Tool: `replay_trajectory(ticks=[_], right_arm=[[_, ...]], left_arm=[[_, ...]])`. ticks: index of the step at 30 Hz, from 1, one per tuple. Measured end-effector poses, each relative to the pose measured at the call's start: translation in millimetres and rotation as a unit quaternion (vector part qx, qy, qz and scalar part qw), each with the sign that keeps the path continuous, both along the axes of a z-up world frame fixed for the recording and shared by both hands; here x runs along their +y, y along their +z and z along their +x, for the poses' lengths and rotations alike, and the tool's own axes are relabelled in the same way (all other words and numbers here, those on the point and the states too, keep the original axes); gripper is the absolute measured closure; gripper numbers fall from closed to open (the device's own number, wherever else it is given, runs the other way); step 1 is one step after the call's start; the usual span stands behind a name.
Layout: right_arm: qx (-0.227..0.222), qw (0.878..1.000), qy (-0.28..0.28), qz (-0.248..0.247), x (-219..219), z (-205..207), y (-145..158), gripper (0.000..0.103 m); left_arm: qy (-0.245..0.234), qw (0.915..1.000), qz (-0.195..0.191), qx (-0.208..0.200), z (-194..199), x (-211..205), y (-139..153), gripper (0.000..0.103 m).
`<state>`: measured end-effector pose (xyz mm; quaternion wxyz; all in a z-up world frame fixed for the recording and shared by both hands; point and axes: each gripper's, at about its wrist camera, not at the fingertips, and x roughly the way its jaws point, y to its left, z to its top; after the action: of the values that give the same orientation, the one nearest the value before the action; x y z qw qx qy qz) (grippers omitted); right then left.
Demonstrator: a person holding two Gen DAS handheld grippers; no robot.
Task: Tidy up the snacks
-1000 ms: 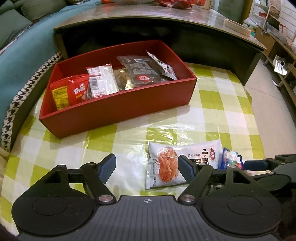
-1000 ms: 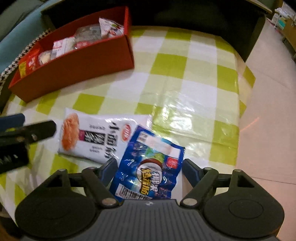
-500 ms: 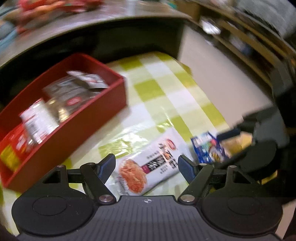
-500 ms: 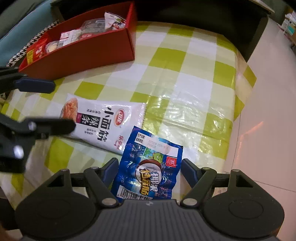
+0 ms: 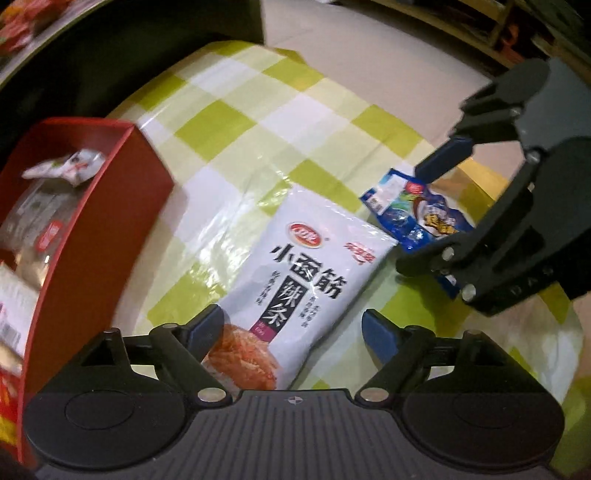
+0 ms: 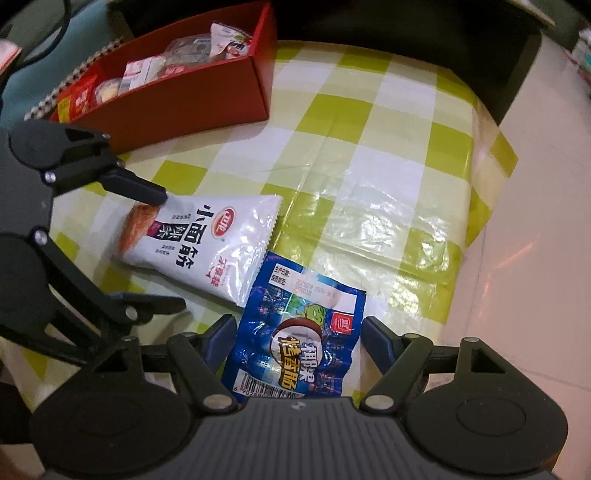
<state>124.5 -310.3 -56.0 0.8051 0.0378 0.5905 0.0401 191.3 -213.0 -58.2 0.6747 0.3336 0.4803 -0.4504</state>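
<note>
A white spicy-strip packet (image 5: 306, 266) (image 6: 207, 240) lies flat on the green-checked tablecloth (image 5: 258, 122). My left gripper (image 5: 293, 328) (image 6: 170, 251) points down over its near end. Its jaws are opening, with the packet between them and the right pad clear of it. A blue sausage packet (image 6: 299, 325) (image 5: 410, 218) lies beside the white one, partly overlapping its corner. My right gripper (image 6: 299, 332) (image 5: 412, 218) stands open astride the blue packet. The red box (image 5: 140, 206) (image 6: 207, 99) stands behind, to the left, with several snack packets inside.
A dark low cabinet (image 6: 406, 29) rises behind the table. The tablecloth's edge (image 6: 491, 206) drops to pale tiled floor (image 6: 535, 258) on the right. Open cloth lies between the box and the two packets.
My left gripper rolled and sank toward the white packet, which now sits between wider jaws. The right gripper stayed over the blue packet.
</note>
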Motion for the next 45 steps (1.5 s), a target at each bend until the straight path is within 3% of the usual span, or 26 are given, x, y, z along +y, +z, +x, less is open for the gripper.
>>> replay_trajectory(ticks=[4, 7, 10, 13, 16, 21, 27, 36, 40, 42, 45], right_arm=[[-0.004, 1.0, -0.004, -0.002, -1.9, -3.8, 2.2, 0.022], [-0.006, 1.0, -0.01, -0.003, -5.4, -6.5, 3.3, 0.022], [-0.005, 1.0, -0.009, -0.004, -6.2, -9.0, 3.1, 0.022], [-0.007, 1.0, -0.01, -0.007, -5.8, -9.5, 3.3, 0.022], [-0.007, 0.999, -0.023, -0.03, -10.7, -7.1, -0.3, 0.022], [-0.002, 0.999, -0.023, -0.034, -14.7, -6.2, -3.9, 0.022], [-0.007, 0.999, -0.021, -0.031, -15.4, -7.9, -1.2, 0.023], [-0.032, 0.999, -0.002, -0.033, 1.2, -7.5, 8.3, 0.023], [-0.03, 0.999, 0.013, -0.038, 12.4, -4.2, 5.4, 0.023], [-0.031, 0.999, 0.013, -0.038, 14.9, -3.2, 5.7, 0.023], [-0.03, 0.999, 0.01, -0.038, 15.1, -3.0, 4.8, 0.023]], left_arm=[[0.05, 0.9984, -0.007, 0.025, -4.7, 9.5, 3.0, 0.021], [0.048, 0.9978, -0.006, 0.046, -25.2, 16.9, 5.5, 0.021], [0.076, 0.9968, -0.004, 0.025, -32.4, 16.0, 7.2, 0.021], [0.141, 0.9892, -0.028, 0.025, -17.6, 13.0, 9.3, 0.019], [0.177, 0.9832, -0.036, 0.022, -4.0, 6.7, 4.9, 0.015], [0.176, 0.9836, -0.036, 0.014, -2.1, 0.9, -1.7, 0.012], [0.222, 0.9741, -0.041, 0.003, -3.2, 20.5, -3.4, 0.04], [0.3, 0.9533, -0.037, -0.002, -16.2, 49.1, 9.5, 0.057], [0.326, 0.945, -0.025, -0.008, -21.1, 57.5, 8.8, 0.052], [0.329, 0.9442, -0.023, 0.001, -17.7, 55.5, 5.5, 0.034], [0.33, 0.9439, -0.016, 0.001, -11.5, 53.7, -1.5, 0.021]])
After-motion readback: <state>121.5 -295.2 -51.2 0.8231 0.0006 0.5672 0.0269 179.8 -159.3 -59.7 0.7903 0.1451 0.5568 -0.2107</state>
